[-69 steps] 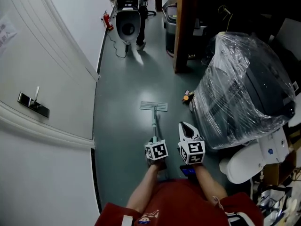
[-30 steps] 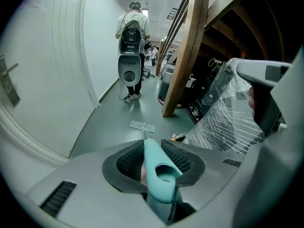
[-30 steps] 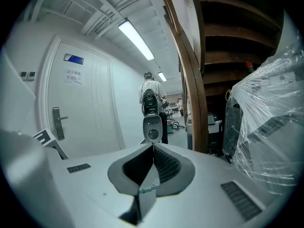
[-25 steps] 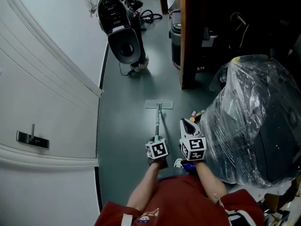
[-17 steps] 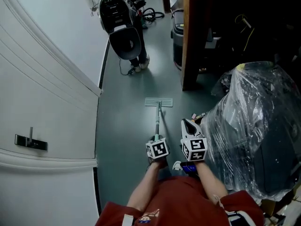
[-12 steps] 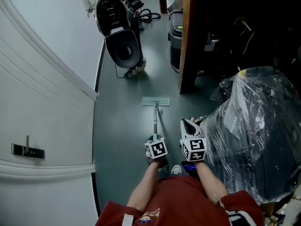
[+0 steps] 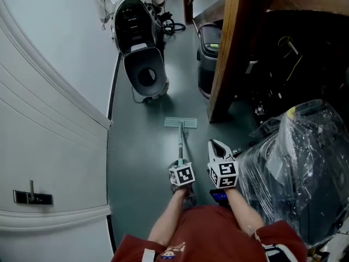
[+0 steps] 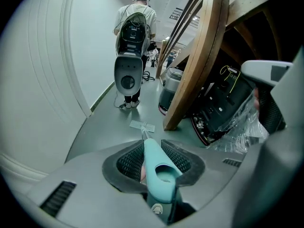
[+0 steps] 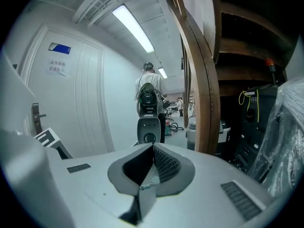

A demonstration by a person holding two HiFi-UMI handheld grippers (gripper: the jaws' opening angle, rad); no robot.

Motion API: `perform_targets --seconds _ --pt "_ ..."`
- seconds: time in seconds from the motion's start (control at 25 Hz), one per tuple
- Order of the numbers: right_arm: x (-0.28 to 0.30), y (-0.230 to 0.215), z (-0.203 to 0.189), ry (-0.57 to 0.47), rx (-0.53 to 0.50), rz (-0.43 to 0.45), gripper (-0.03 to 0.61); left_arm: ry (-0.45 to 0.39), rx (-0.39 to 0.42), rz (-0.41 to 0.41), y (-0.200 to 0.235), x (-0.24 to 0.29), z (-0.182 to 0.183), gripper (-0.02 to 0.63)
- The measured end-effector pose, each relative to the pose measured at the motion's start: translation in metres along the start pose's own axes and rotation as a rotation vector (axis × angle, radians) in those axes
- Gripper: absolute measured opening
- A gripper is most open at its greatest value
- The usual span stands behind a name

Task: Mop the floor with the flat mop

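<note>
Mop head (image 7: 180,123) lies on floor (image 7: 139,152), ahead of left gripper (image 7: 179,162); right gripper (image 7: 217,146) just beside that. Door (image 7: 49,146) left; wooden post (image 7: 226,64) right of mop head, bin (image 7: 207,56) behind post. Wrapped bulk (image 7: 305,168) far right; person (image 8: 151,15) beyond mop head.

Ceiling strip light (image 9: 135,30) lights the corridor evenly. White wall (image 7: 49,91) reads bright. Recess beside wooden beam (image 7: 229,53) stays dim. Plastic wrap (image 7: 305,162) shows glints. Gripper views: strong fisheye bend, black vignetted corners. Flat mop (image 8: 159,175) handle near the lens is slightly soft.
</note>
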State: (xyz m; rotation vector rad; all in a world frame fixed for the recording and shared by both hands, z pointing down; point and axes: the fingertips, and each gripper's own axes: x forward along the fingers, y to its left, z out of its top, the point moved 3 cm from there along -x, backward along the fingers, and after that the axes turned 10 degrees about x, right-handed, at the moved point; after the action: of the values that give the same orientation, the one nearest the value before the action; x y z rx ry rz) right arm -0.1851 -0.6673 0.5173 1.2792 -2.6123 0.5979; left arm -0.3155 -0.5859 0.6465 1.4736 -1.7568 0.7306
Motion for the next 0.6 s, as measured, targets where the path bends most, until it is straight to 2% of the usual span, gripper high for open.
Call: perform_targets --seconds 0.6 --pt "0.101 0.027 0.026 -0.018 0.005 -0.068 0.020 0.014 0.053 -0.058 0.067 0.055 0.071 0.126"
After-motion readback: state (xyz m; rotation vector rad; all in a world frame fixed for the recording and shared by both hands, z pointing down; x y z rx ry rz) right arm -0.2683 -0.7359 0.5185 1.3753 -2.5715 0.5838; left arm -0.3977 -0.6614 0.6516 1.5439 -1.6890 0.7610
